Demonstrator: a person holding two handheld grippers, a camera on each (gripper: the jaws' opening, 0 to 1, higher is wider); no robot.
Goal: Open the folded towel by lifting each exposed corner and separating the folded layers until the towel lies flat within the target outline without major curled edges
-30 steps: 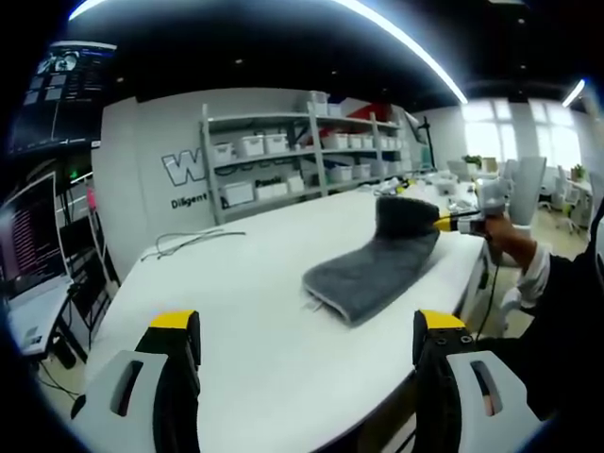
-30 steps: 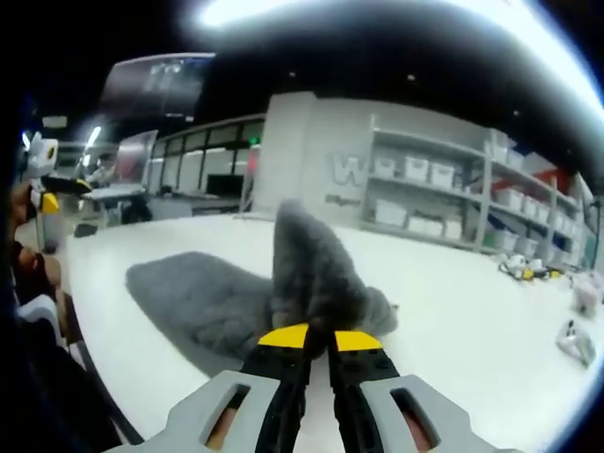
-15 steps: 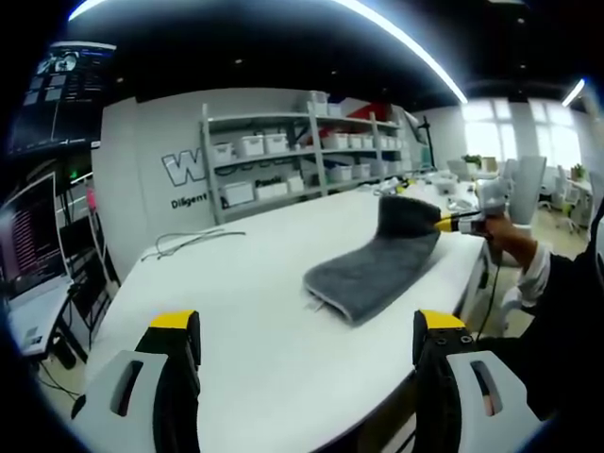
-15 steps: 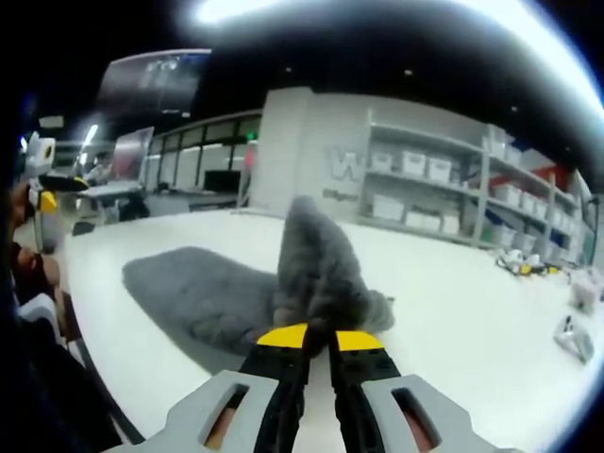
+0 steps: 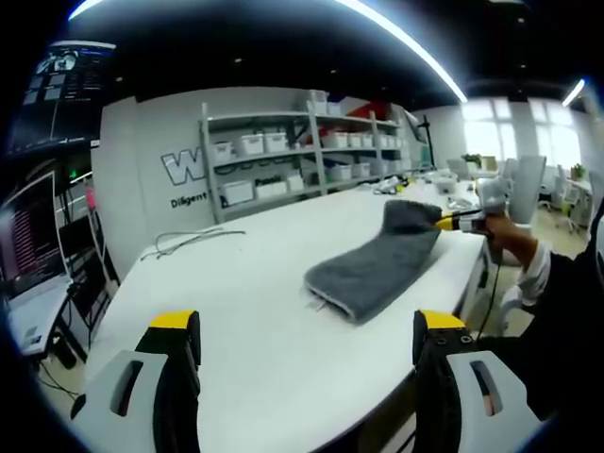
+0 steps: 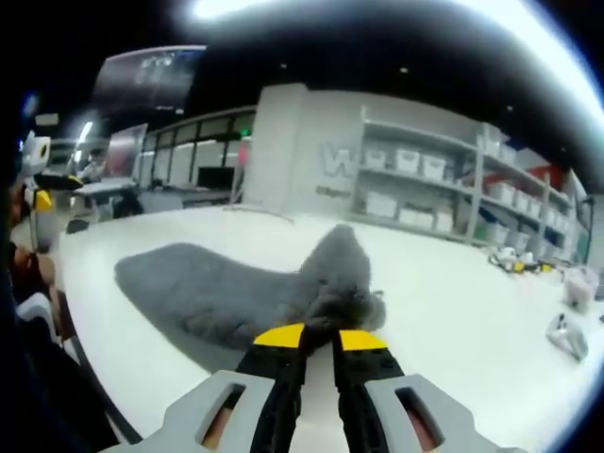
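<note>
A grey towel (image 5: 373, 264) lies on the white table (image 5: 236, 302), folded in a long strip. Its far end is bunched up and pinched by my right gripper (image 5: 442, 224), which comes in from the right with a hand behind it. In the right gripper view the towel (image 6: 208, 293) spreads to the left, and my right gripper (image 6: 320, 337) is shut on its raised corner (image 6: 340, 283). My left gripper (image 5: 307, 330) hangs open over the near table edge, well short of the towel, with nothing between its jaws.
A thin cable (image 5: 189, 241) lies on the far left of the table. Shelves with white bins (image 5: 302, 156) stand behind it. Small objects (image 6: 566, 335) sit on the table to the right in the right gripper view. A monitor (image 5: 28, 236) stands left of the table.
The raised towel corner held by my right gripper has come down lower and further out, flattening the upright fold. My left gripper has stayed put.
</note>
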